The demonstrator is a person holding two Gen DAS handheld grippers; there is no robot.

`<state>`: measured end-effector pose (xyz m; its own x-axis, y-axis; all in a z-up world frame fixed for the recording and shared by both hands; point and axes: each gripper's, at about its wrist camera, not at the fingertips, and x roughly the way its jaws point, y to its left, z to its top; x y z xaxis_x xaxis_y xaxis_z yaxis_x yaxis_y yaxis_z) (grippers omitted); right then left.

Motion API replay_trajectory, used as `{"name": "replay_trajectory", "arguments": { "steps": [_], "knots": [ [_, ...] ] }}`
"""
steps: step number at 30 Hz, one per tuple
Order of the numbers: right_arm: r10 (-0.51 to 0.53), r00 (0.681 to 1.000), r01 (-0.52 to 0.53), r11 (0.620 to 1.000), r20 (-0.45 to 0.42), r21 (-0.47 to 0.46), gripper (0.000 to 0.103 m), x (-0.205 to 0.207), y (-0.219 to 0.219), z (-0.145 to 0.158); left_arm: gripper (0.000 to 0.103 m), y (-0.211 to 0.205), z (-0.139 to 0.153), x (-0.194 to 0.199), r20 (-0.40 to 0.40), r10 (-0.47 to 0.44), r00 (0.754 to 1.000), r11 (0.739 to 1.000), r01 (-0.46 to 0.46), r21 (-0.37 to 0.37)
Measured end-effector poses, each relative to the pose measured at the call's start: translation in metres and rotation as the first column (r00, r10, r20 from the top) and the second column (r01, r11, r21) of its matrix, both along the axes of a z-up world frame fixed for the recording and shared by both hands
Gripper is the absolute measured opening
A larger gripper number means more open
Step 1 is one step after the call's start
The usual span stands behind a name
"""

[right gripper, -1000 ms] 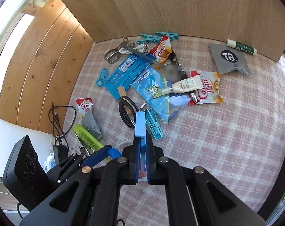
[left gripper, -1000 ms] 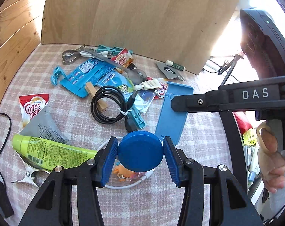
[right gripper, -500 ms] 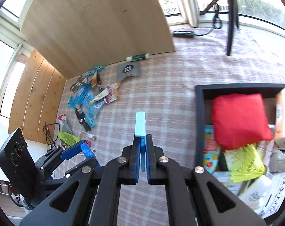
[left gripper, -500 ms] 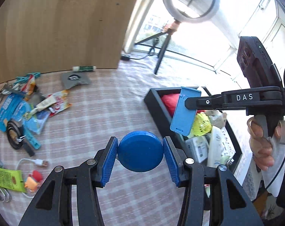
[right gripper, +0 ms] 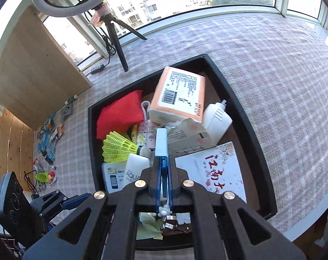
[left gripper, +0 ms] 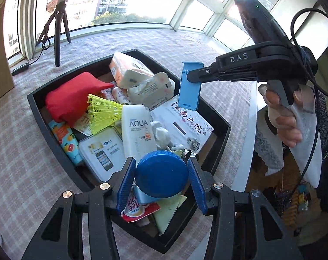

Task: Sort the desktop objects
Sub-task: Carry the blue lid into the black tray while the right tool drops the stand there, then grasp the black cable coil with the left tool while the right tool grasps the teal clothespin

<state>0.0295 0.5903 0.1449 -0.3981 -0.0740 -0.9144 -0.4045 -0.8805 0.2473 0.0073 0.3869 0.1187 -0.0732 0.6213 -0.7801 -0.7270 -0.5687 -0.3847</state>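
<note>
You are at the drop-off step: both loads hang over the black tray (left gripper: 220,127), neither yet let go. Your left gripper (left gripper: 161,176) has its jaws clamped on the round blue lid (left gripper: 161,173), which sits above the tray's near corner, over a red-and-white sachet (left gripper: 138,210) and a pale green cloth (left gripper: 168,210). Your right gripper (right gripper: 164,173) has its jaws pressed together on the light blue clip (right gripper: 161,143), held edge-on above the tray's middle.

The next move, as I judge it, is to lower each load and part the jaws. The tray is crowded, so pick your gaps; the lid may roll off the heap.

From the left wrist view you see the clip's flat face (left gripper: 189,86) at 1 o'clock, hanging over the printed booklet (left gripper: 185,123), with the sunscreen tube (left gripper: 138,134) and yellow shuttlecock (left gripper: 103,112) at 11 o'clock. The right wrist view hides that face, yet it alone shows the white charger (right gripper: 217,119) behind the orange tissue pack (right gripper: 179,95), and, on the worktop (right gripper: 272,65) at 9 o'clock, the clutter still to sort (right gripper: 48,143). The lid itself does not show there
</note>
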Motion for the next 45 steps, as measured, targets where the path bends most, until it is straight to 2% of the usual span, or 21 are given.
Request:
{"name": "replay_trajectory", "arguments": {
  "steps": [5, 6, 7, 8, 10, 15, 18, 23, 27, 31, 35, 39, 42, 45],
  "knots": [
    [-0.034, 0.999, 0.034, 0.999, 0.029, 0.004, 0.007, 0.011, 0.023, -0.011, 0.05, 0.018, -0.002, 0.013, -0.002, -0.042, 0.999, 0.999, 0.042, -0.035],
    [-0.035, 0.999, 0.035, 0.999, 0.042, 0.005, 0.012, 0.011, 0.023, -0.012, 0.057, 0.018, -0.001, 0.013, 0.0, -0.035, 0.999, 0.999, 0.035, -0.04],
    [-0.035, 0.998, 0.035, 0.999, 0.044, 0.008, 0.016, 0.011, 0.023, -0.013, 0.06, 0.017, -0.001, 0.012, 0.0, -0.028, 1.0, 0.999, 0.027, -0.034],
    [-0.034, 0.999, 0.033, 0.999, 0.039, 0.015, 0.024, 0.012, 0.021, -0.011, 0.06, 0.014, 0.0, 0.011, -0.004, -0.018, 1.0, 0.999, 0.018, -0.031],
    [-0.023, 0.999, 0.022, 0.999, 0.026, 0.04, 0.027, 0.011, 0.015, -0.007, 0.06, 0.006, 0.003, 0.007, -0.012, 0.008, 1.0, 1.0, -0.009, -0.026],
    [0.044, 0.999, -0.043, 0.998, -0.006, 0.055, 0.027, -0.005, -0.007, 0.002, 0.059, -0.029, 0.008, -0.009, -0.019, 0.114, 0.993, 0.993, -0.114, -0.014],
    [0.101, 0.995, -0.1, 0.993, -0.016, 0.059, 0.027, -0.019, -0.029, 0.004, 0.059, -0.059, 0.008, -0.022, -0.017, 0.199, 0.98, 0.98, -0.199, -0.007],
    [0.236, 0.971, -0.233, 0.969, -0.023, 0.086, 0.027, -0.051, -0.082, 0.001, 0.059, -0.128, 0.002, -0.045, -0.014, 0.366, 0.93, 0.93, -0.367, -0.022],
    [0.369, 0.929, -0.364, 0.923, -0.02, 0.125, 0.027, -0.079, -0.138, -0.009, 0.058, -0.195, -0.007, -0.065, -0.003, 0.511, 0.86, 0.859, -0.51, -0.049],
    [0.513, 0.858, -0.508, 0.851, -0.011, 0.132, 0.027, -0.104, -0.208, -0.021, 0.058, -0.263, -0.015, -0.084, 0.013, 0.653, 0.757, 0.756, -0.651, -0.067],
    [0.635, 0.772, -0.626, 0.767, -0.02, 0.141, 0.027, -0.124, -0.279, -0.032, 0.058, -0.328, -0.025, -0.105, 0.074, 0.785, 0.615, 0.62, -0.781, -0.075],
    [0.711, 0.702, -0.704, 0.7, -0.031, 0.117, 0.027, -0.143, -0.34, -0.047, 0.059, -0.378, -0.044, -0.125, 0.201, 0.859, 0.47, 0.492, -0.867, -0.075],
    [0.757, 0.652, -0.752, 0.651, -0.028, 0.101, 0.027, -0.153, -0.38, -0.059, 0.059, -0.395, -0.054, -0.138, 0.236, 0.879, 0.415, 0.443, -0.893, -0.079],
    [0.781, 0.624, -0.777, 0.623, -0.018, 0.088, 0.027, -0.163, -0.409, -0.072, 0.061, -0.399, -0.063, -0.151, 0.259, 0.883, 0.391, 0.426, -0.9, -0.093]
  ]
}}
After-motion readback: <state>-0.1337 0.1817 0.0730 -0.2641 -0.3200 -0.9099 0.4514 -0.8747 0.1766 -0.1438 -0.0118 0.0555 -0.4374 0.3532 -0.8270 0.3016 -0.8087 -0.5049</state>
